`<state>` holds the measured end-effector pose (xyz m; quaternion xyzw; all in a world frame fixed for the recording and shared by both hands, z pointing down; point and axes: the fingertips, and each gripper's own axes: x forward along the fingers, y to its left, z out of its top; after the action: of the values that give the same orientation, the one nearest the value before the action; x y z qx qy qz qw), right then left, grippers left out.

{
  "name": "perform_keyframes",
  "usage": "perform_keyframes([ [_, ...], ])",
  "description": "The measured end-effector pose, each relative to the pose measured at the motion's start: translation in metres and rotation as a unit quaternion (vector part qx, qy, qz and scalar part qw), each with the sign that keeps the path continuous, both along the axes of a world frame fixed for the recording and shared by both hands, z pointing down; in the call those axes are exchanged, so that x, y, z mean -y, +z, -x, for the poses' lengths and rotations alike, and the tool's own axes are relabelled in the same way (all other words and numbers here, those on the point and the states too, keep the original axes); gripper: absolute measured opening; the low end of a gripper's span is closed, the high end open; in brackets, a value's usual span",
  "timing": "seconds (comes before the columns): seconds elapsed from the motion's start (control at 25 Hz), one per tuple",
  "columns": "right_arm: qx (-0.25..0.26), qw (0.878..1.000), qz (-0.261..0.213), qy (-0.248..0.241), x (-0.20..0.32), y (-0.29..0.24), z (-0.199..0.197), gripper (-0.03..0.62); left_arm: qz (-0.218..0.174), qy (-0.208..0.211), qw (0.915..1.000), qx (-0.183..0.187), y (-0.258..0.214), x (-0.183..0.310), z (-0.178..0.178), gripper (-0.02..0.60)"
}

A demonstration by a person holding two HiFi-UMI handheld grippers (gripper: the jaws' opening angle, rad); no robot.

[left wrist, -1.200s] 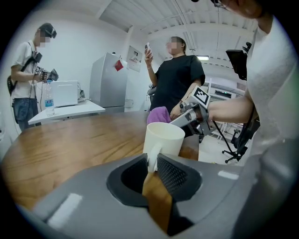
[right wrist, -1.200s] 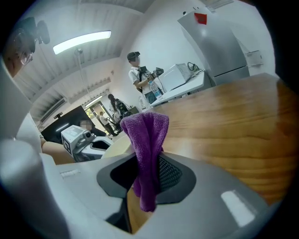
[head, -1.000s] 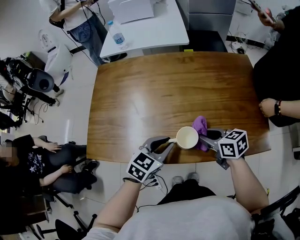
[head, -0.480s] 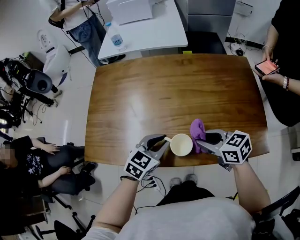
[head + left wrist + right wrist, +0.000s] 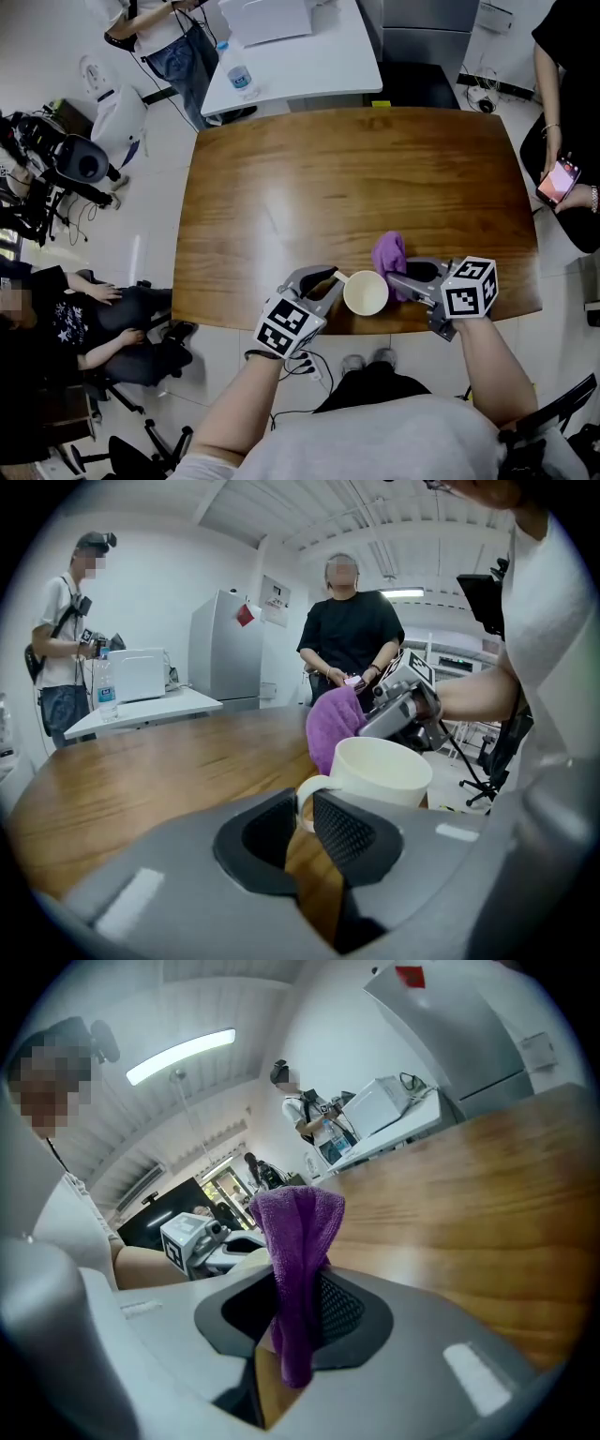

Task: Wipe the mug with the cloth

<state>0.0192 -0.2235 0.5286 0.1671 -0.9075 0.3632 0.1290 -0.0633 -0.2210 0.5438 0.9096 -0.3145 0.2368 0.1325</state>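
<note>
A cream mug (image 5: 366, 292) is at the wooden table's (image 5: 309, 187) near edge, open side up. My left gripper (image 5: 330, 278) is shut on its handle; in the left gripper view the handle (image 5: 305, 794) is pinched between the dark pads, with the mug body (image 5: 380, 771) just beyond. A purple cloth (image 5: 389, 253) stands bunched up against the mug's right side, with my right gripper (image 5: 401, 277) shut on it. In the right gripper view the cloth (image 5: 292, 1241) rises from between the pads. The left gripper view shows the cloth (image 5: 333, 726) behind the mug.
A white table (image 5: 300, 56) with a water bottle (image 5: 239, 78) stands beyond the far edge. One person with a phone (image 5: 562, 178) stands at the right. Another sits on a chair (image 5: 84, 319) at the left, near equipment (image 5: 80, 164).
The mug and both grippers have shifted slightly left and nearer to me. The cloth stays pressed by the mug. The person at the right has stepped back from the table's edge.
</note>
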Motion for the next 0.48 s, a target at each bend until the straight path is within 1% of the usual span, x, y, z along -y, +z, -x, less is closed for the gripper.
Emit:
perform_keyframes([
  [0.12, -0.029, 0.999, 0.009, -0.011, -0.005, 0.022, -0.001, 0.1, 0.002, -0.005, 1.0, 0.001, 0.0, 0.004, 0.0, 0.037],
  [0.28, -0.058, 0.998, 0.001, -0.029, -0.006, 0.036, 0.0, 0.1, 0.008, -0.013, 0.9998, -0.01, 0.001, 0.004, 0.001, 0.036],
  [0.36, -0.057, 0.998, 0.0, -0.033, -0.006, 0.034, 0.0, 0.1, 0.009, -0.012, 0.9998, -0.01, 0.002, 0.003, 0.0, 0.036],
  [0.48, -0.04, 0.999, -0.016, -0.018, 0.008, 0.015, -0.002, 0.1, 0.008, -0.008, 0.9999, -0.009, 0.003, 0.005, 0.0, 0.035],
])
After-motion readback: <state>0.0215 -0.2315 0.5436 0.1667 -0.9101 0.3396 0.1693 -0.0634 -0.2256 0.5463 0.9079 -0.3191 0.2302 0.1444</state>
